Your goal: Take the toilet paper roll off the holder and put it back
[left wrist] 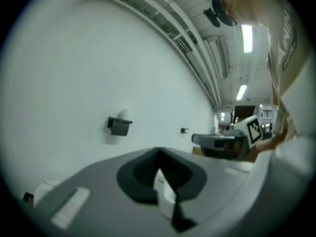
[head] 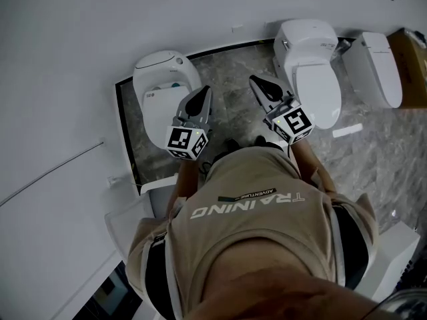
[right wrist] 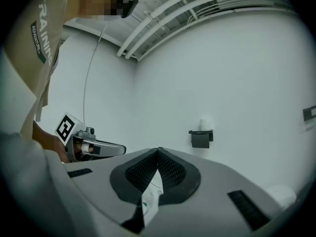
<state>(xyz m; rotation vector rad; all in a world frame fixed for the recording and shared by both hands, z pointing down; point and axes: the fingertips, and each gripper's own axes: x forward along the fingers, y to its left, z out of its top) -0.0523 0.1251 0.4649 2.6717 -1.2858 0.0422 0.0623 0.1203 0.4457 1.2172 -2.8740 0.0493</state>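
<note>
Left tool (head: 203,93) and right tool (head: 257,81) closed; shirt (head: 267,245) reads "TRAINING".

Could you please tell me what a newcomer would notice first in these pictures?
The left hand-held gripper and right hand-held gripper jut forward side by side, jaws together, at the head view's centre. Past them, white toilets stand along the wall on marbled floor; on the wall, a dark holder carries a white roll.

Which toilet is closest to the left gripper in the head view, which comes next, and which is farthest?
1. Left toilet, just beside the left gripper.
2. Middle toilet, beyond the right gripper.
3. Right toilet, at the far right.
</note>
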